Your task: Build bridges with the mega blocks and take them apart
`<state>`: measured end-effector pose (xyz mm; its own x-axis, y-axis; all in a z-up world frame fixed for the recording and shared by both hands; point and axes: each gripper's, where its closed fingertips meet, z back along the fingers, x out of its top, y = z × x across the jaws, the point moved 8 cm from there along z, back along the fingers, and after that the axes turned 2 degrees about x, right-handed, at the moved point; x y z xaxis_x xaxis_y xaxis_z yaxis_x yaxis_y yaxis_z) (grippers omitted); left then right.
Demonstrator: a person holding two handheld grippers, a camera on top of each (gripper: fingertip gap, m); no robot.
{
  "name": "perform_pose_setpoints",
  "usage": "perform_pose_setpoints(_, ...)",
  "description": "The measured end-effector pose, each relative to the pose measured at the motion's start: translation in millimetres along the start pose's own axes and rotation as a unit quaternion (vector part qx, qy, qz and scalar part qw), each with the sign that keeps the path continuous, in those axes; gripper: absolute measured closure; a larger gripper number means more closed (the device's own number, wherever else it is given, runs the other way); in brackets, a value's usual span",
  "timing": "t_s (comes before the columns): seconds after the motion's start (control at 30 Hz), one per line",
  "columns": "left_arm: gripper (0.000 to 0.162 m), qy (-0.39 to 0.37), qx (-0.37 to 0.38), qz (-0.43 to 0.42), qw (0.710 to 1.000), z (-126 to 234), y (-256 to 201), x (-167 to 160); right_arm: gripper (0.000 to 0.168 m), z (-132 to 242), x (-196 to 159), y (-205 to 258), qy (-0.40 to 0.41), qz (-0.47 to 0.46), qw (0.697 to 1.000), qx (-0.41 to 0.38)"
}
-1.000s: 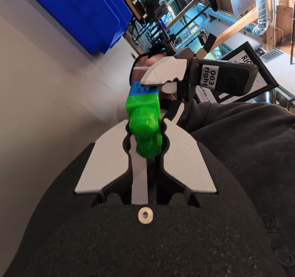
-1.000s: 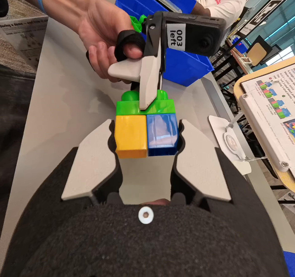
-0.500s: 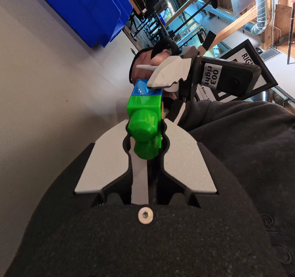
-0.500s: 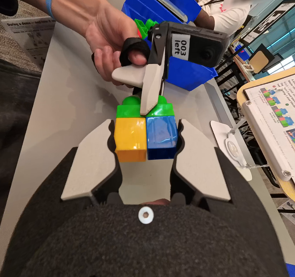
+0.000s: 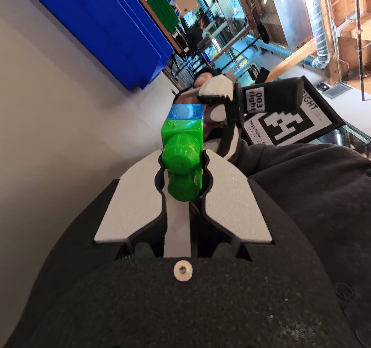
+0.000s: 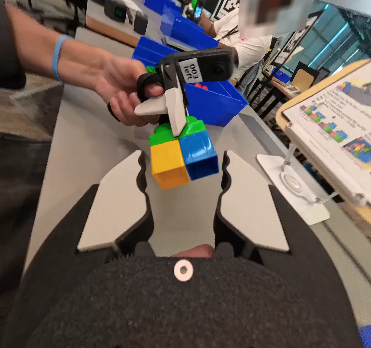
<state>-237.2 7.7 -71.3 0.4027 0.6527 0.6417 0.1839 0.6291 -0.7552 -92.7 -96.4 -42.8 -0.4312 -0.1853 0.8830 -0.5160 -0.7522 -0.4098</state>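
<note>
The step in hand looked like taking a bridge apart. The left gripper (image 5: 183, 165) was closed on the green block (image 6: 192, 126), holding the small bridge in the air above the grey surface (image 6: 84, 143), centre of the right wrist frame. Yellow block (image 6: 167, 162) and blue block (image 6: 198, 153) hung beneath it. The right gripper (image 6: 183, 158) stood open, its fingers (image 6: 120, 194) just short of either side of the blocks, touching neither. Next, it probably needed to close on one lower block and pull. The left hand (image 6: 118, 89) reached in from the upper left, wrist bent downward.
</note>
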Motion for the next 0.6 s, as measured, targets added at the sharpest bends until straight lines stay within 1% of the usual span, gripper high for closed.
perform_pose_setpoints(0.03,0.128,-0.011,0.006,-0.002,1.0,3.6,1.4,1.0,0.096,2.1,-1.1,-5.1,-0.009,-0.038,0.999,0.0)
perform_pose_setpoints(0.1,0.128,-0.024,0.014,-0.012,1.0,9.8,2.2,2.4,0.095,0.6,-8.2,-15.7,-0.014,-0.15,0.989,0.015)
perform_pose_setpoints(0.2,0.128,-0.045,0.012,-0.031,0.998,15.5,-1.7,5.5,0.095,-12.3,-22.1,-19.0,-0.008,-0.303,0.949,0.087)
perform_pose_setpoints(0.27,0.128,-0.049,0.028,-0.049,0.997,16.7,-3.2,7.3,0.103,-20.4,-26.5,-18.7,-0.019,-0.373,0.92,0.117)
perform_pose_setpoints(0.33,0.128,-0.045,0.03,-0.057,0.997,16.2,-4.8,7.0,0.114,-24.1,-28.5,-20.8,-0.036,-0.415,0.9,0.129)
perform_pose_setpoints(0.37,0.128,-0.046,0.031,-0.058,0.997,15.7,-5.2,6.5,0.117,-25.8,-30.3,-21.4,-0.032,-0.432,0.891,0.135)
perform_pose_setpoints(0.4,0.128,-0.045,0.031,-0.059,0.997,15.0,-5.2,6.1,0.12,-26.3,-30.9,-21.1,-0.037,-0.441,0.885,0.144)
perform_pose_setpoints(0.43,0.128,-0.044,0.035,-0.06,0.997,14.5,-4.7,5.8,0.128,-26.9,-31.8,-20.6,-0.037,-0.447,0.881,0.149)
perform_pose_setpoints(0.47,0.128,-0.043,0.041,-0.061,0.996,14.1,-3.5,5.6,0.13,-27.3,-32.6,-20.7,-0.032,-0.453,0.878,0.151)
perform_pose_setpoints(0.6,0.128,-0.045,0.033,-0.052,0.997,12.9,-0.8,4.7,0.132,-26.4,-32.7,-22.4,-0.022,-0.459,0.874,0.157)
